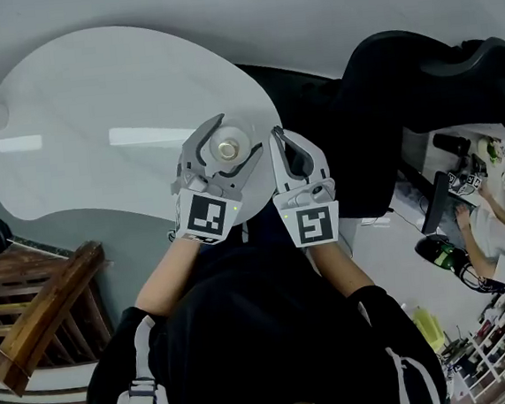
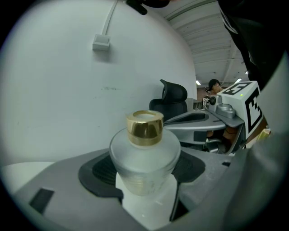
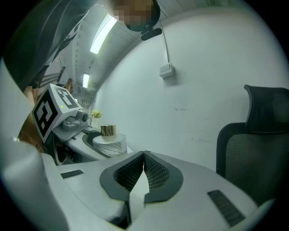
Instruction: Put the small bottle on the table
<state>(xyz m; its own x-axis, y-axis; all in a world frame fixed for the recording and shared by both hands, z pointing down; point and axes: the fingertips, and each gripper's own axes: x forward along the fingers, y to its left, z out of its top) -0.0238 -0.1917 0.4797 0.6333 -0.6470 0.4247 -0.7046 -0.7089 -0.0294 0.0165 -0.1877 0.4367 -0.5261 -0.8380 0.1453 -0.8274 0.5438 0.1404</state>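
Left gripper [image 1: 234, 137] pinching gold-capped frosted small bottle [image 2: 144, 151] mid-frame, over white table [image 1: 85, 124] edge; right gripper [image 3: 143, 168] pressed together, empty.

The small bottle [image 2: 144, 167] is frosted white with fine ridges low on its body, and its cap [image 2: 144, 127] is shiny gold. The left gripper [image 1: 227, 144] and the right gripper [image 3: 143, 155] are pale grey with black ribbed pads [image 3: 157, 173], and each carries a cube [image 1: 208, 215] of black-and-white square markers. The table [image 1: 78, 142] is glossy white. The chair [image 1: 418, 74] is black. The person's sleeve [image 1: 117, 365] is black with white stripes. The bench [image 1: 40, 306] is brown wood.
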